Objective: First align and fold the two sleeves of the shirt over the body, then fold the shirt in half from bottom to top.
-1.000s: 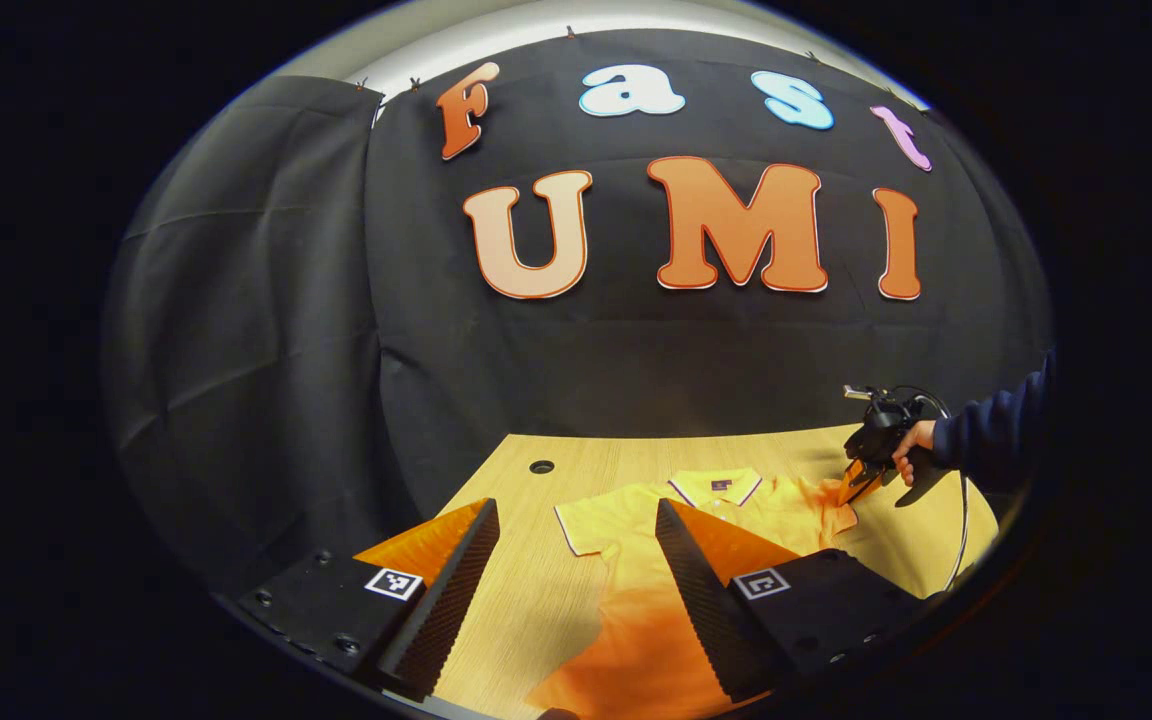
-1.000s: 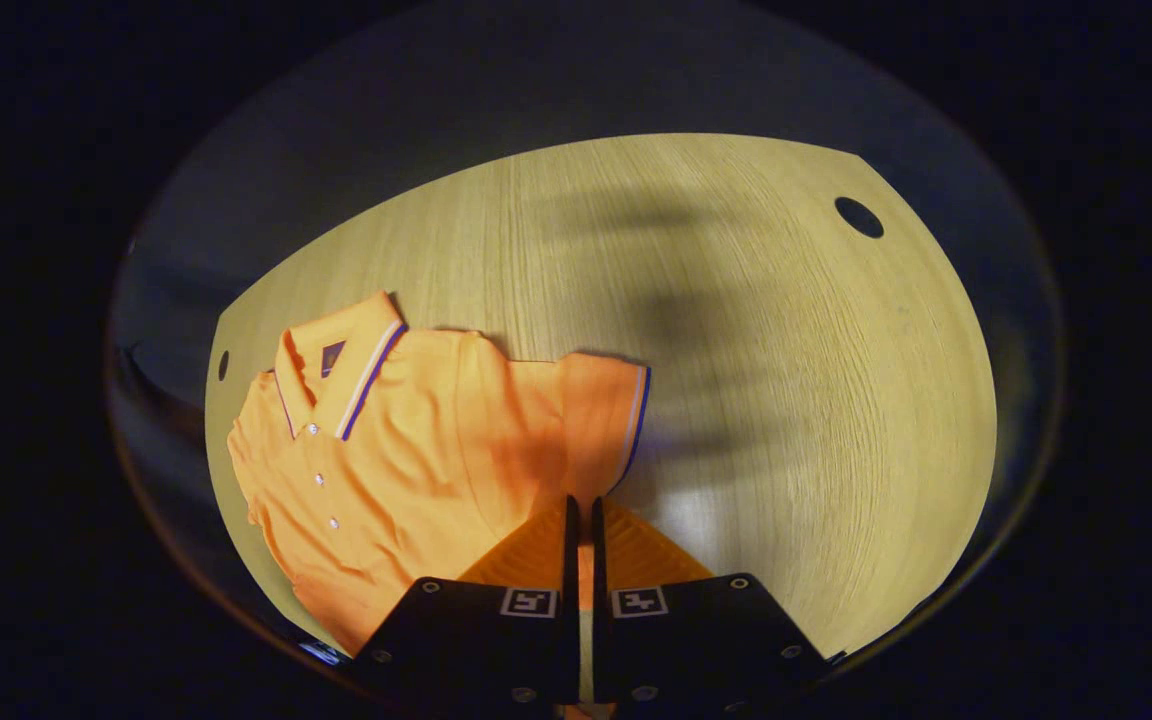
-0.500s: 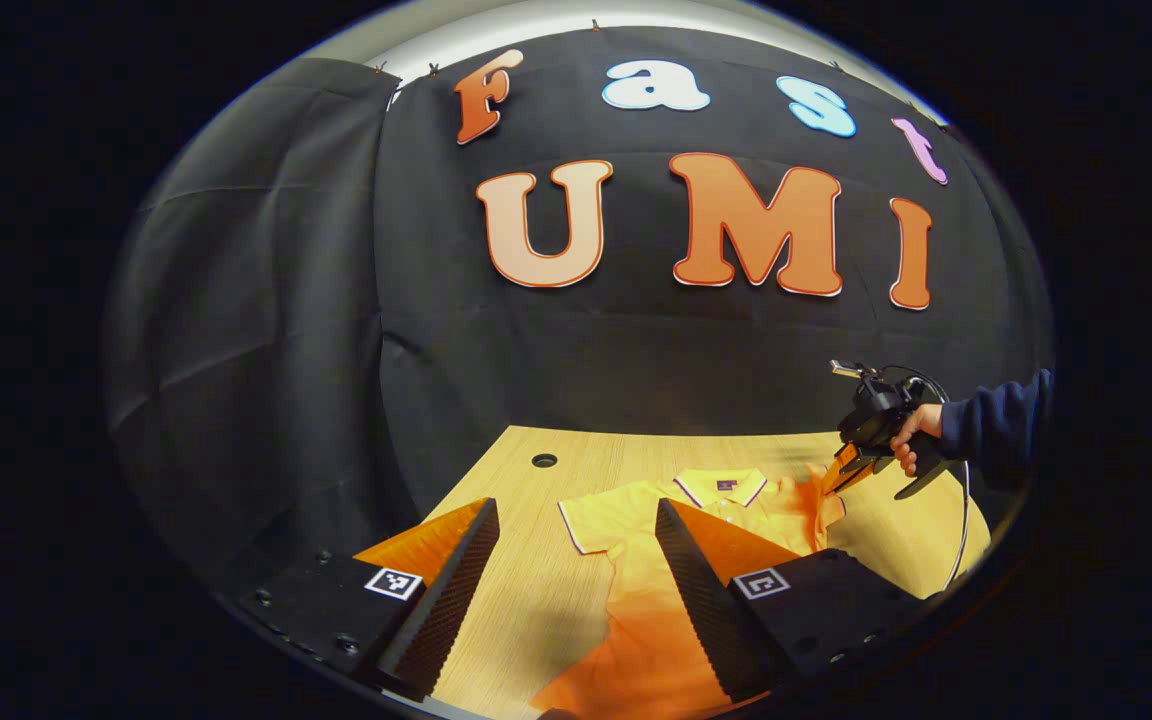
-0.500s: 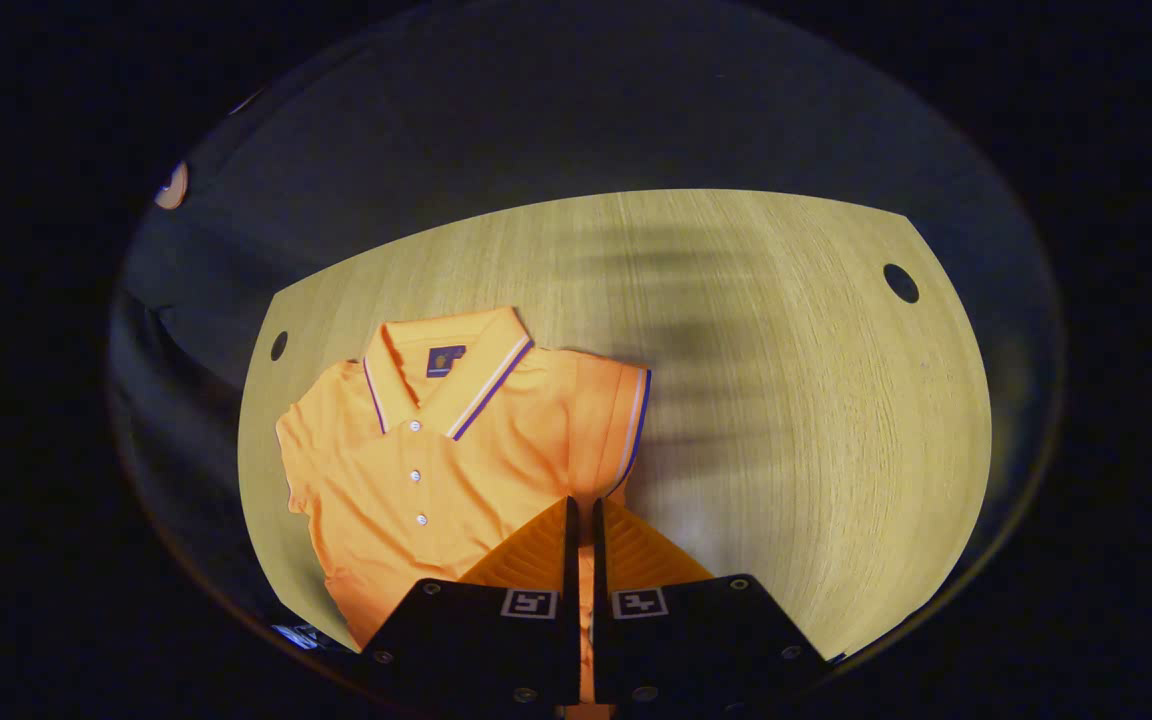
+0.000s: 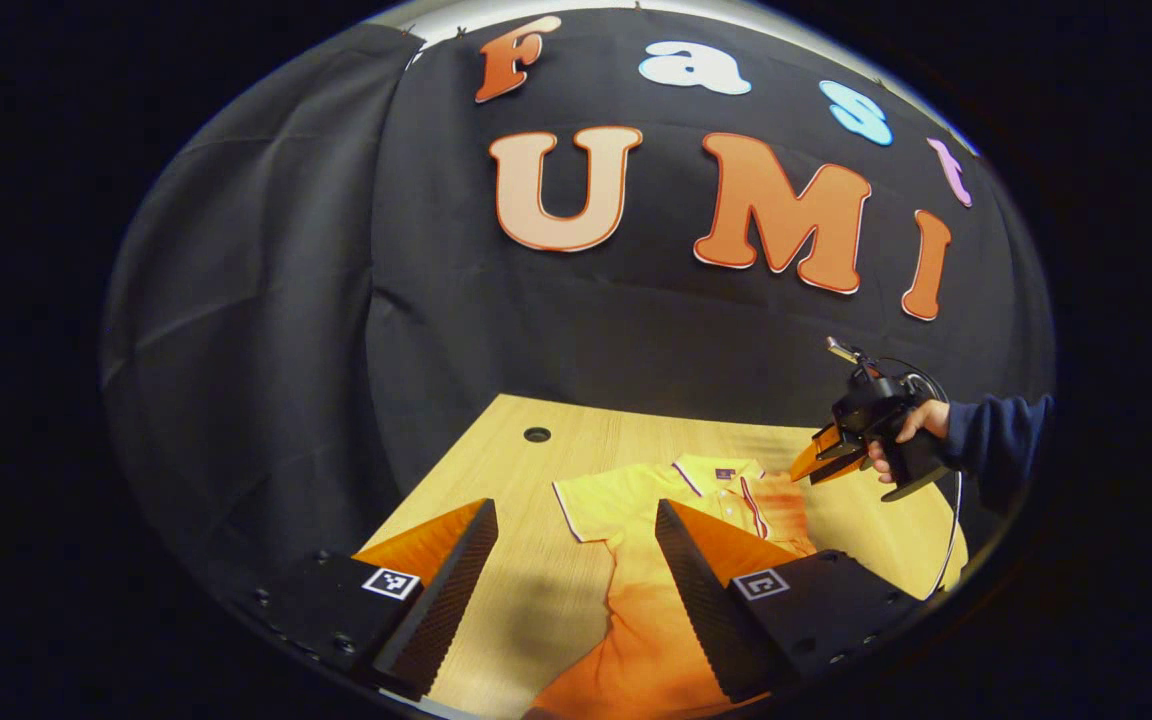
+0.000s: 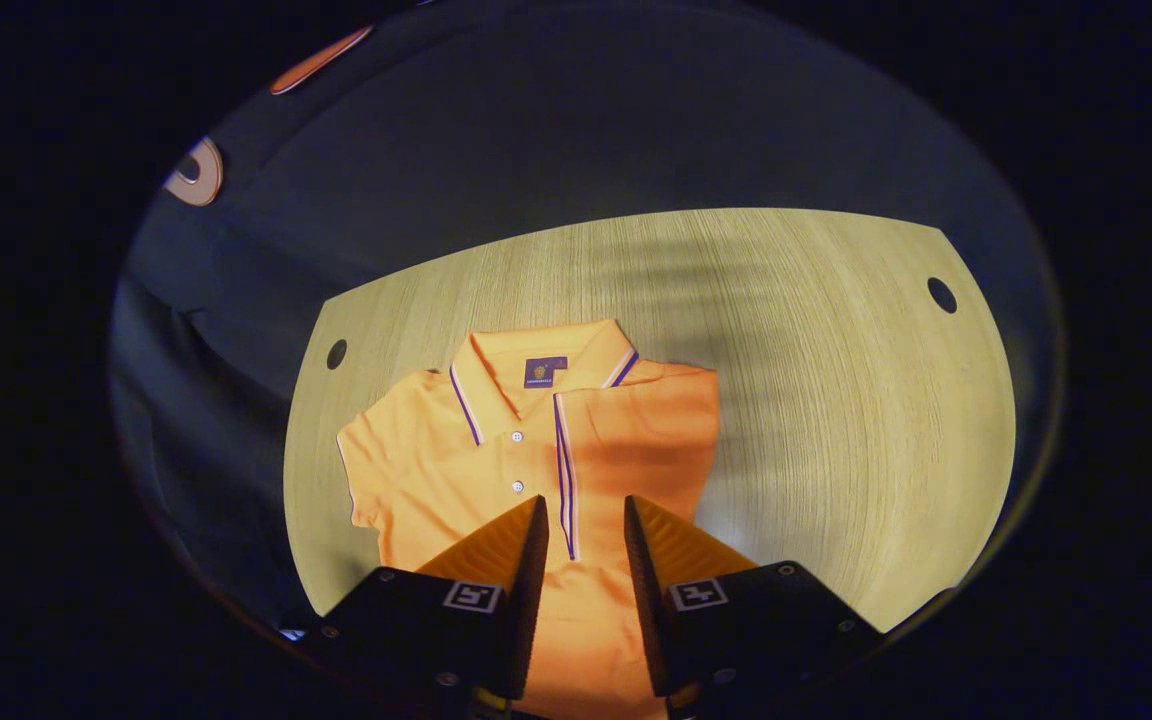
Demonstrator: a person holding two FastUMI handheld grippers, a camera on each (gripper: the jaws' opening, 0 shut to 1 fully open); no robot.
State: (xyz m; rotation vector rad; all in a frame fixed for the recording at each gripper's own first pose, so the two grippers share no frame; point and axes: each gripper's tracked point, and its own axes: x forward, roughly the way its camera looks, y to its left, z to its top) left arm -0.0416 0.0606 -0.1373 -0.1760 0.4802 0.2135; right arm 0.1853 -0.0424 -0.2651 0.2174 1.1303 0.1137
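Shirt (image 6: 496, 450) lies flat on the counter (image 6: 836, 400), one sleeve (image 6: 636, 440) folded over its body. My right gripper (image 6: 582, 520) hovers above it, fingers parted, empty. My left gripper (image 5: 576, 530) hangs wide apart, also empty.

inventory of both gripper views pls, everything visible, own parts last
shirt: 1, orange polo with striped collar trim, flat on the table, one sleeve folded over the body, the other sleeve spread out
buttons: a few, white, down the placket
collar label: 1, dark, inside the collar
table: 1, light wood, under the shirt
table holes: 2, dark, near the far corners
booth wall: 1, black cloth, behind the table
cable: 1, thin, hangs below the held gripper
left gripper: 1, open, above the shirt's near part
right gripper: 1, open, above the folded sleeve
hand: 1, holds the right gripper
sleeve of the person: 1, dark blue
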